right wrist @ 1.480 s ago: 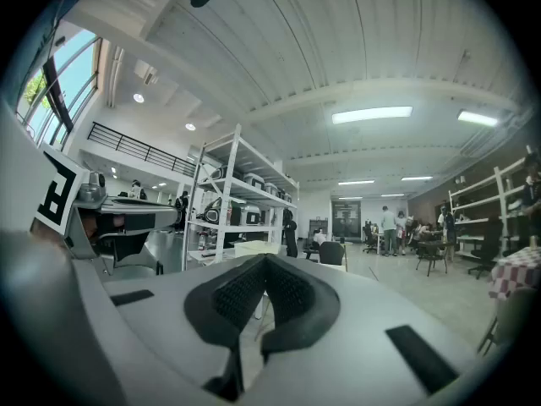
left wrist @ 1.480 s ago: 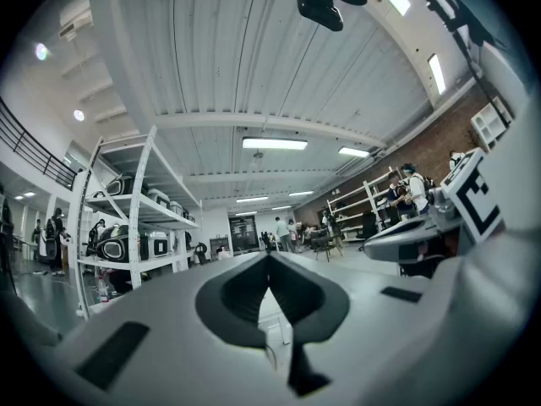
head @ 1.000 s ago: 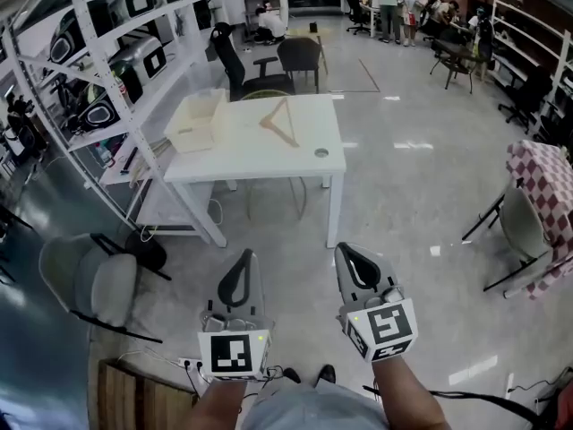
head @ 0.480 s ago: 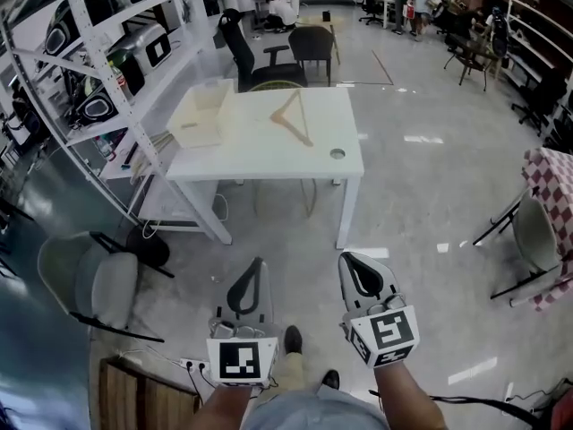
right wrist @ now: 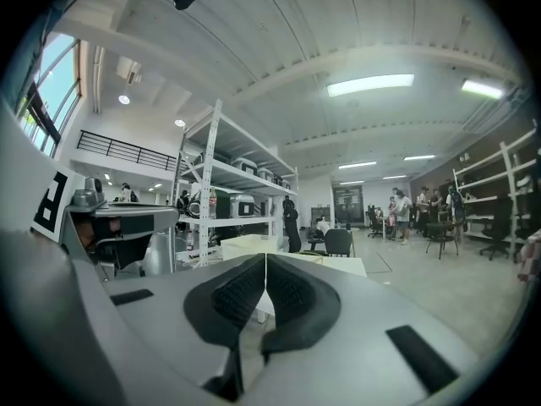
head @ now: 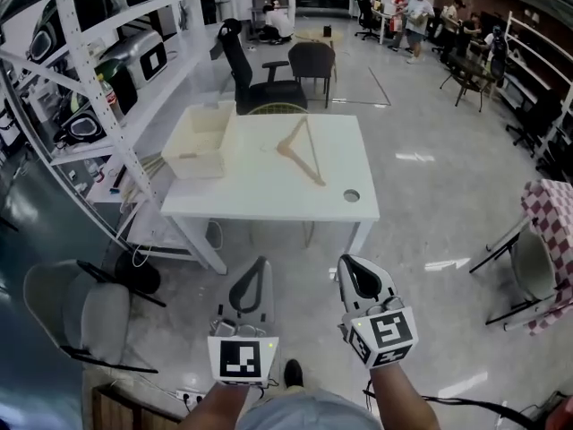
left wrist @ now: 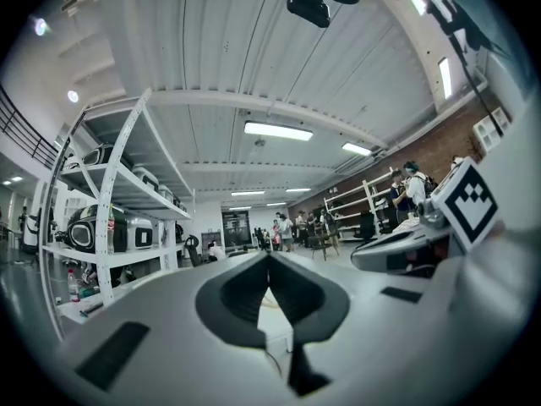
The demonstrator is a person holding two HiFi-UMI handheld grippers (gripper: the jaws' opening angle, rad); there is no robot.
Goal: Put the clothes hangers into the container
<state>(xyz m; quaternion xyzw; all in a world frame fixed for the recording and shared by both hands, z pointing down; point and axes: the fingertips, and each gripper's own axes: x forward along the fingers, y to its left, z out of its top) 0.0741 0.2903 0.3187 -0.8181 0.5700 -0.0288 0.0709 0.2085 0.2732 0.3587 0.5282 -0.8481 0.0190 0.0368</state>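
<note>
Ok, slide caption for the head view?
Left gripper and right gripper, shut and empty, before white table with wooden clothes hanger and container.

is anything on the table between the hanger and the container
Nothing visible does. The wooden clothes hanger lies to the right of the open beige container, with only bare white table top between them.

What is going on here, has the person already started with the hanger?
A person holds a two-jaw gripper in each hand, a little short of the white table. The left gripper and the right gripper both have their jaws shut on nothing. One wooden hanger lies flat on the table. The beige container stands apart from it, at the table's left end. Nothing has been picked up yet.
</note>
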